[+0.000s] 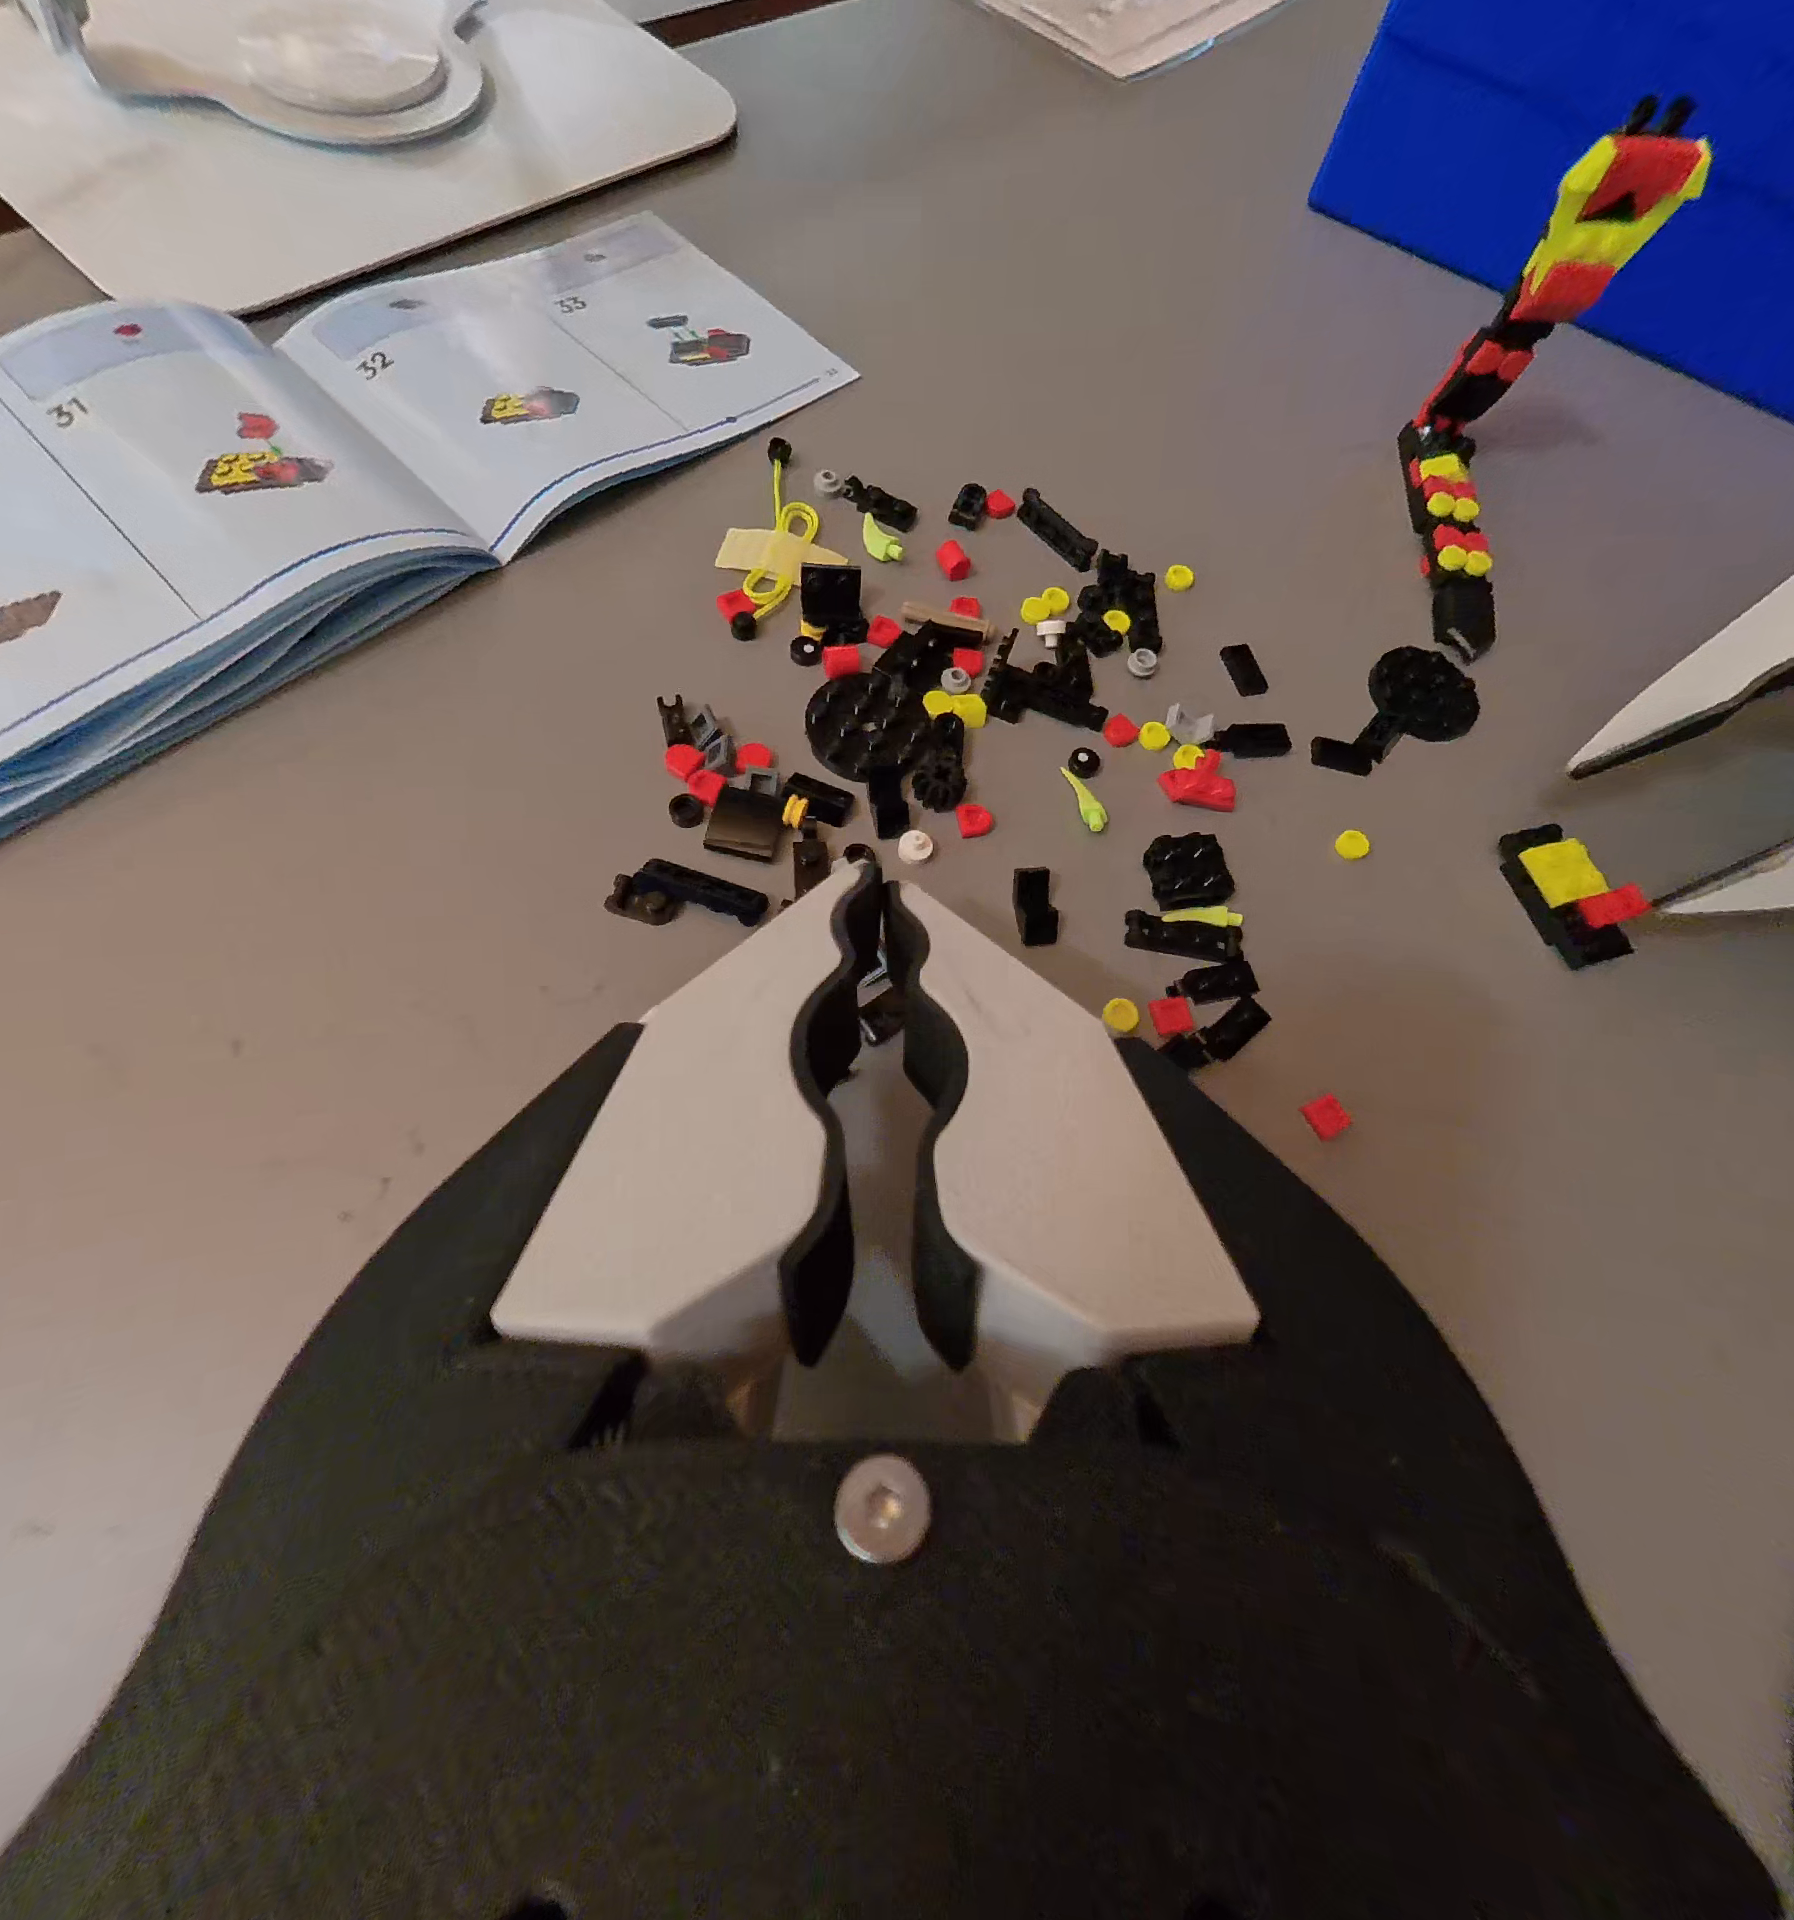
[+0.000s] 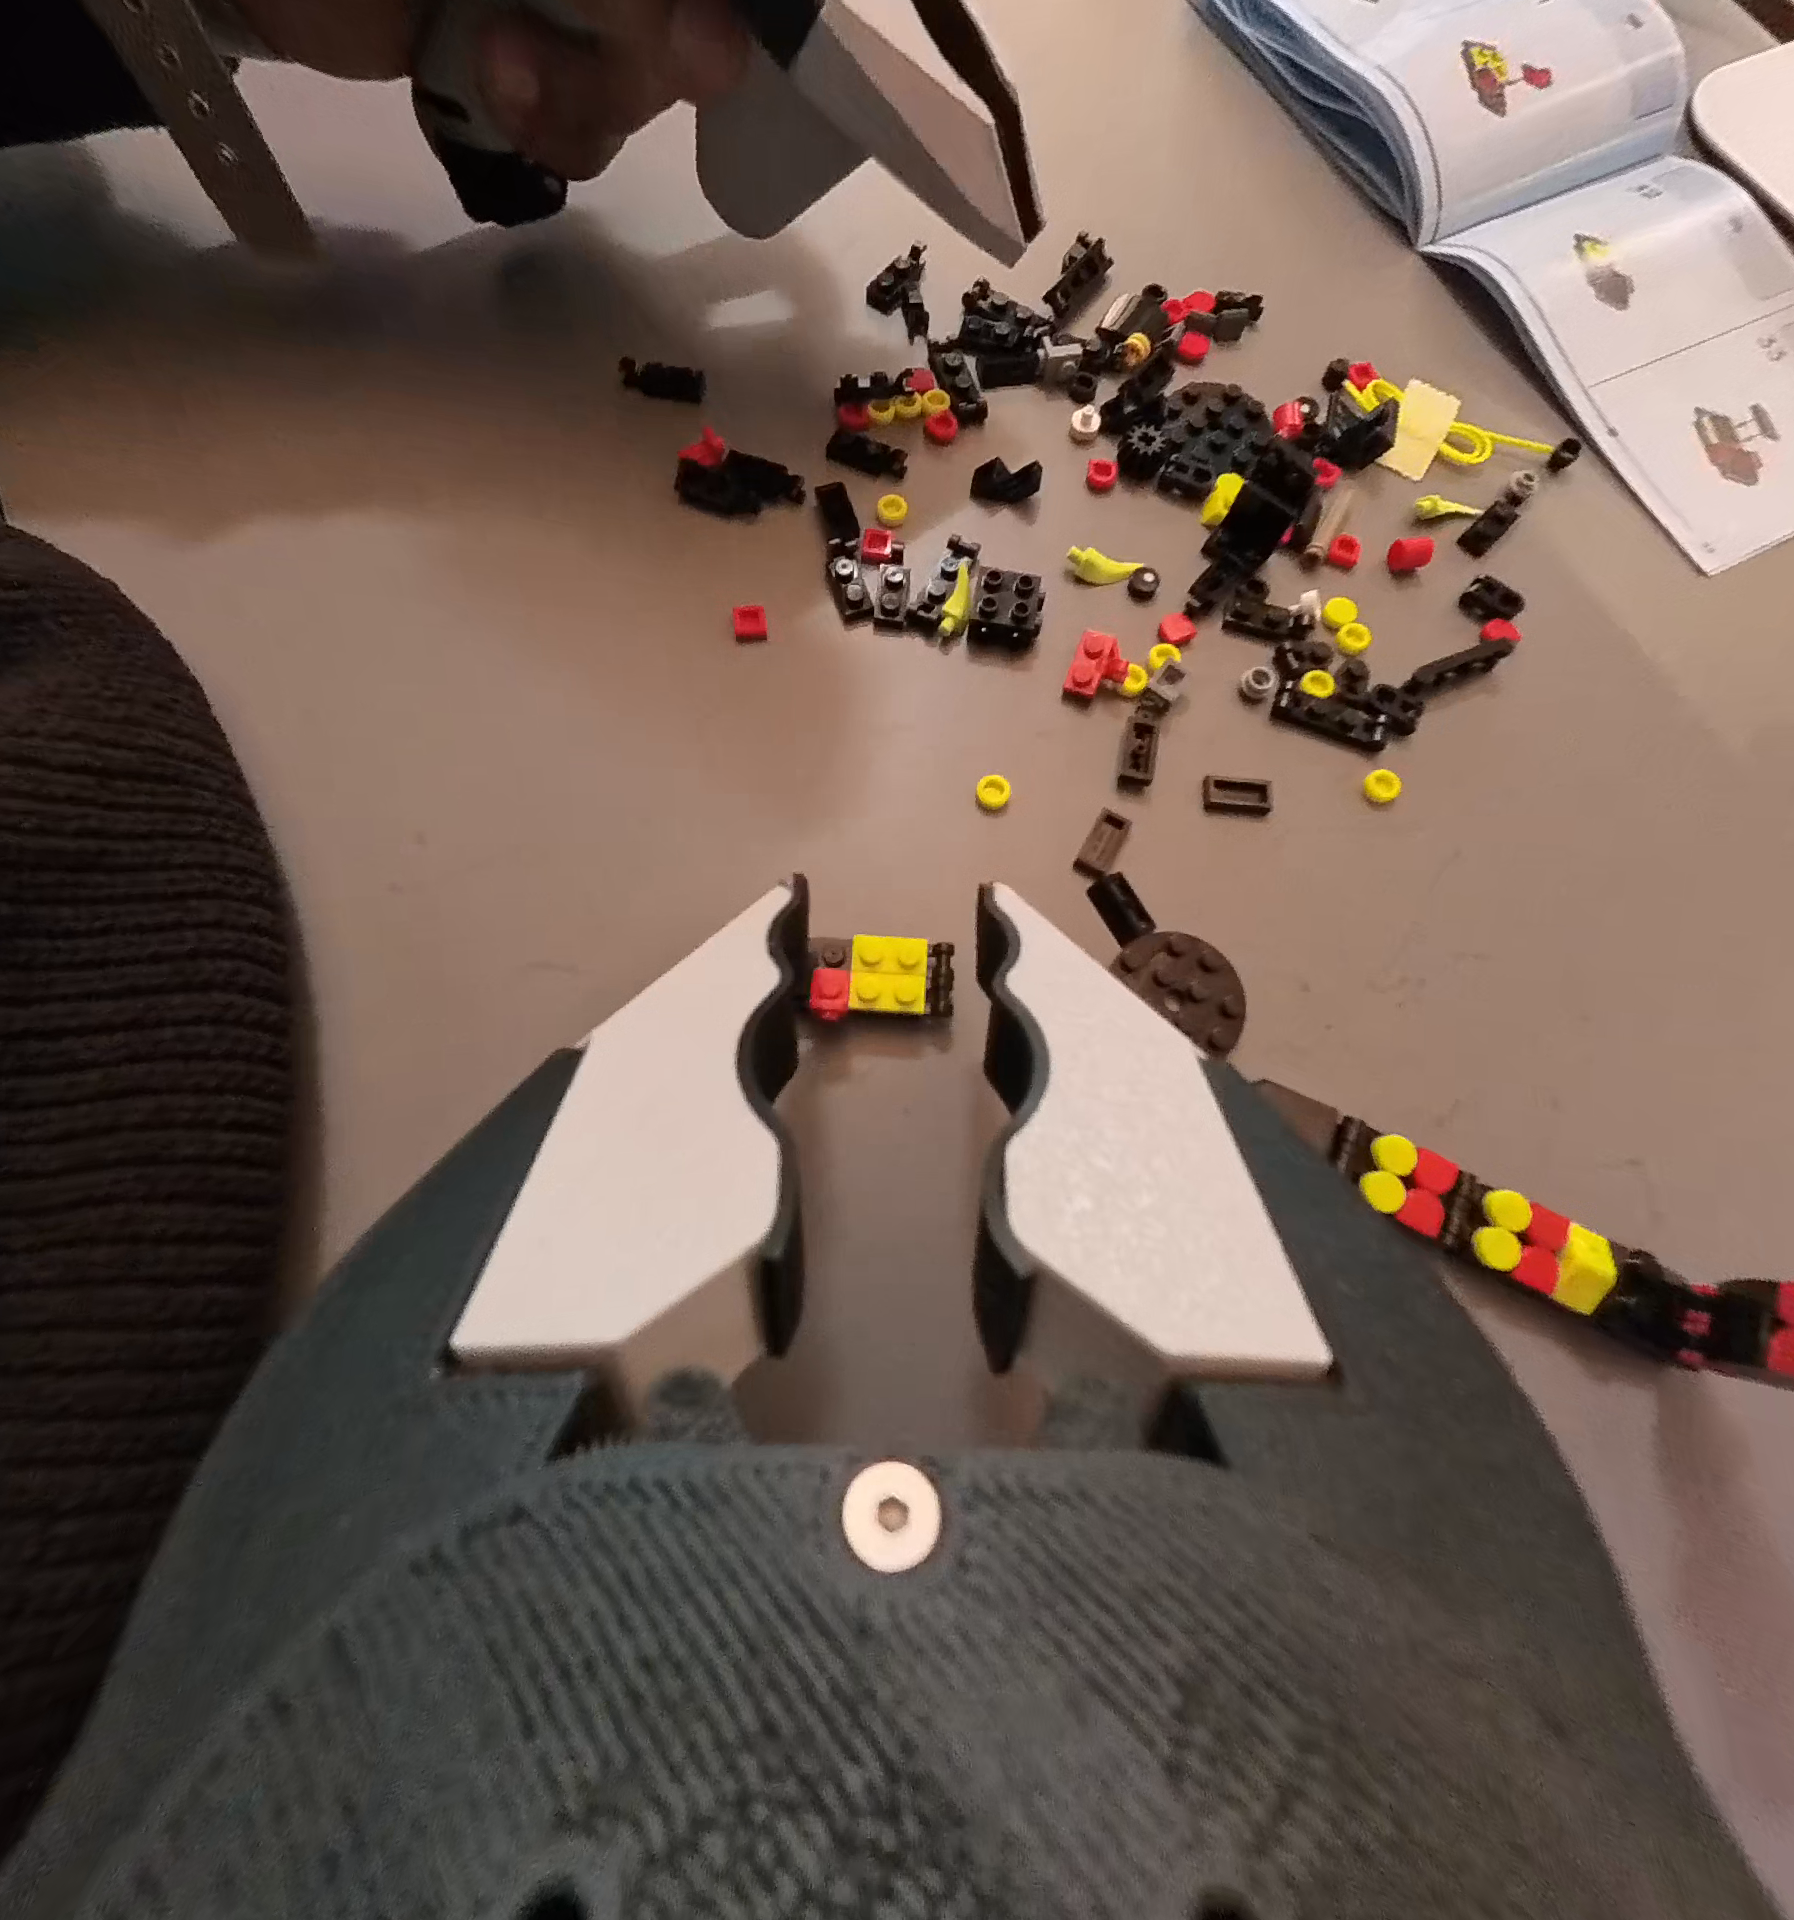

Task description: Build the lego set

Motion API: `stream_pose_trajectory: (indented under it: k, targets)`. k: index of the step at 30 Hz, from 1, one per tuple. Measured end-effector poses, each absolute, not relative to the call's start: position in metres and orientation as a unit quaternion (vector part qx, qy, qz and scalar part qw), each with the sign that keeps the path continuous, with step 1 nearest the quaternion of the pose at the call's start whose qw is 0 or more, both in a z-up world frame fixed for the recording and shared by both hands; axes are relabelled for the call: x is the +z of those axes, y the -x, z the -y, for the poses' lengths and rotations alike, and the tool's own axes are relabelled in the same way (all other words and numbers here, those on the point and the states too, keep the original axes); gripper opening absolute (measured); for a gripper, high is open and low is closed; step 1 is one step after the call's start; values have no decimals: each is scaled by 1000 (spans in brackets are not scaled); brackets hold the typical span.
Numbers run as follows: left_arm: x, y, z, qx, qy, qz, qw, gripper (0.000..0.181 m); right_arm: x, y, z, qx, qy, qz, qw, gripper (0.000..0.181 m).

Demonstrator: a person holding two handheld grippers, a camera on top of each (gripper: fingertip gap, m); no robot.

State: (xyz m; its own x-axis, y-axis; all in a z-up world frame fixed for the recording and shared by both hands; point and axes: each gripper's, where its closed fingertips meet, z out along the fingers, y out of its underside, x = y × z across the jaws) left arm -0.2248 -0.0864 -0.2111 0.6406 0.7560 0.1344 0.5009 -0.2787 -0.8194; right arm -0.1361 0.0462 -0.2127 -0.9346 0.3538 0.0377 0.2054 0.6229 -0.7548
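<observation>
A small sub-assembly (image 2: 882,977) of black base, yellow bricks and one red brick lies on the grey table (image 2: 560,831). My right gripper (image 2: 891,894) is open with a finger on either side of it; its left finger touches the red end. The sub-assembly also shows in the left wrist view (image 1: 1558,894). My left gripper (image 1: 877,883) is shut at the near edge of the loose-piece pile (image 1: 976,686). A small dark piece shows in the gap between its pads; I cannot tell whether it is held. A long black, red and yellow snake-like model (image 1: 1454,520) lies at the right, head raised.
An open instruction booklet (image 1: 301,499) lies left of the pile. A blue box (image 1: 1495,156) stands behind the model's head. A white mat (image 1: 353,187) with a clear container sits at the back left. A person's dark knit sleeve (image 2: 93,935) is at the left. Tip to tip, the grippers are about 15 cm apart.
</observation>
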Motion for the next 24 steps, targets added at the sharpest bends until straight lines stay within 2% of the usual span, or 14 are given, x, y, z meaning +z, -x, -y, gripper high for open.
stream_pose_trajectory:
  k: [24]
  targets:
    - [-216, 217, 79, 110, 800, 385, 446, 0, -210, 131, -44, 404, 142, 897, 106, 29]
